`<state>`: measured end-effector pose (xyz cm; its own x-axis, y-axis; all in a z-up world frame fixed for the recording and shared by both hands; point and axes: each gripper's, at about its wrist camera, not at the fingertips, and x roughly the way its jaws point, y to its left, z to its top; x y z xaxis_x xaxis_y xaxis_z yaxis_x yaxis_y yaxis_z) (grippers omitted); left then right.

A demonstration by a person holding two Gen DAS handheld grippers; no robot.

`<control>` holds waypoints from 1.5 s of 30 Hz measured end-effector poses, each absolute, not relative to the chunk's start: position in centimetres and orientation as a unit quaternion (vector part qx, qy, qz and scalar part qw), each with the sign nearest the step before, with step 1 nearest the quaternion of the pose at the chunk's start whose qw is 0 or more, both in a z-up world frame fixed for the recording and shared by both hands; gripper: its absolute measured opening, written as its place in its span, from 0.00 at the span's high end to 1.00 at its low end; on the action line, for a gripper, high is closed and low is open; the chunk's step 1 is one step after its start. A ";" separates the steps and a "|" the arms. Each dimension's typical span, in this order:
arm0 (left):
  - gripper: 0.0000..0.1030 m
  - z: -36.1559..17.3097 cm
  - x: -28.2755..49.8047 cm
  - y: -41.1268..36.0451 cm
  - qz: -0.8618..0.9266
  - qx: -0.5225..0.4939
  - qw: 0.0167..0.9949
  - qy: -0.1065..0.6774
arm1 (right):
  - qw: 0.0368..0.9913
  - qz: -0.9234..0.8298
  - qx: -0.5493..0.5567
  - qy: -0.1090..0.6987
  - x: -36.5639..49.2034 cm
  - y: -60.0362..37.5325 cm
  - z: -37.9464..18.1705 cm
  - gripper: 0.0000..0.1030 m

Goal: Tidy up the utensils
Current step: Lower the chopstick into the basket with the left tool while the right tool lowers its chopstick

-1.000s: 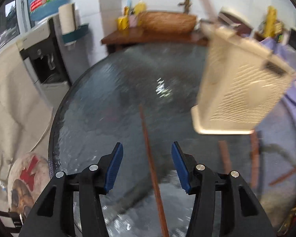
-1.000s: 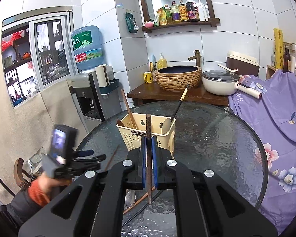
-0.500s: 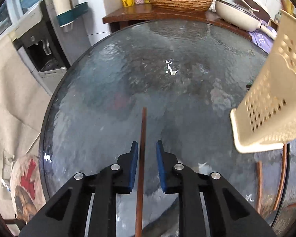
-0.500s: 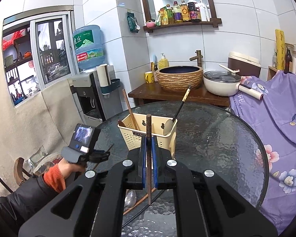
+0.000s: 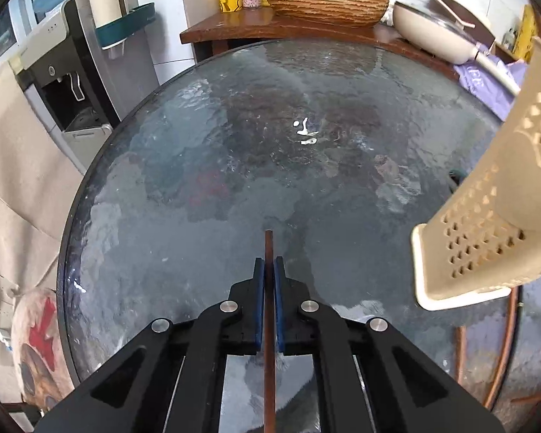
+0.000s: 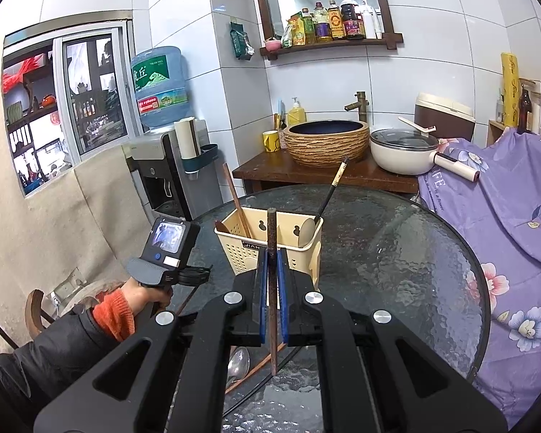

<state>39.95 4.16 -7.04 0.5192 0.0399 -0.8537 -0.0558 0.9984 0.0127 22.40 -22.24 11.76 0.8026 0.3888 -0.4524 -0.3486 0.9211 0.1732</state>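
Observation:
My left gripper [image 5: 269, 263] points down at the glass table [image 5: 198, 166], its jaws closing tight on a brown chopstick [image 5: 269, 241] whose tip pokes out ahead of the blue pads. The cream perforated utensil basket [image 5: 487, 223] stands just to its right. My right gripper [image 6: 271, 252] is shut on another brown chopstick [image 6: 271, 227], held upright in front of the basket [image 6: 245, 252]. A chopstick [image 6: 236, 198] and a black-handled spoon [image 6: 328, 191] stand in the basket. In the right wrist view the left gripper [image 6: 194, 275] is held by a hand in an orange cuff.
More chopsticks [image 5: 505, 342] lie on the glass below the basket, and a metal spoon [image 6: 238, 361] lies by the near rim. Behind the table are a wooden counter [image 6: 270, 169] with a woven basin, a white pot [image 6: 404, 155], a water dispenser [image 6: 162, 166] and purple cloth [image 6: 505, 198].
The left gripper swung left past the basket, settled over the chopstick on the table and shut on it. The right gripper stayed still with its chopstick.

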 end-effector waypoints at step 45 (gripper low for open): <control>0.95 25.7 25.6 -3.9 -0.132 -0.028 0.983 0.126 | 0.974 0.184 0.009 0.131 28.5 -19.2 26.0 0.94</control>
